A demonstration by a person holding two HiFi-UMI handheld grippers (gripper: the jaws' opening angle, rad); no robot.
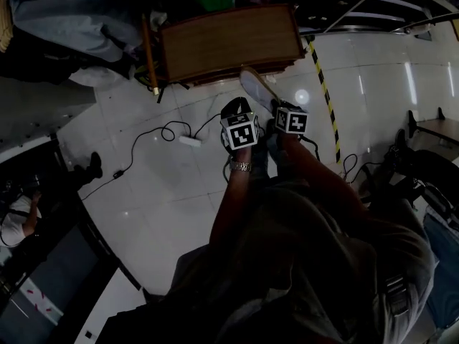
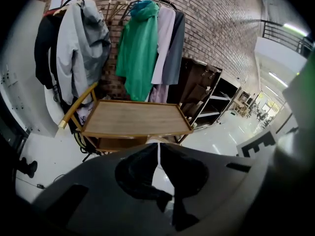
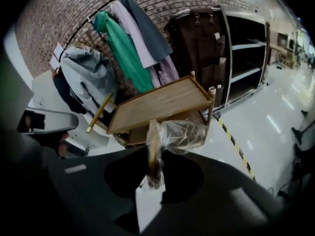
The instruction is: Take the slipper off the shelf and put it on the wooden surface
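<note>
My right gripper (image 3: pixel 153 177) is shut on the slipper (image 3: pixel 154 151), a thin tan slipper in a clear plastic bag (image 3: pixel 183 132) that I see edge-on between the jaws. In the head view the slipper (image 1: pixel 256 87) sticks out ahead of the right gripper (image 1: pixel 275 108), just short of the wooden surface (image 1: pixel 228 41). That surface is the top of a wooden cart (image 3: pixel 158 102), and it lies bare straight ahead. My left gripper (image 2: pixel 158 146) is shut on nothing and faces the same wooden top (image 2: pixel 135 118). In the head view the left gripper (image 1: pixel 234 110) sits beside the right one.
A dark shelf unit (image 3: pixel 246 53) stands right of the cart. Behind the cart, a clothes rack (image 2: pixel 142 43) with jackets hangs against a brick wall. Cables and a white power strip (image 1: pixel 190 140) lie on the glossy floor, with yellow-black tape (image 1: pixel 324 92) to the right. A white tag (image 3: pixel 147 203) hangs below the slipper.
</note>
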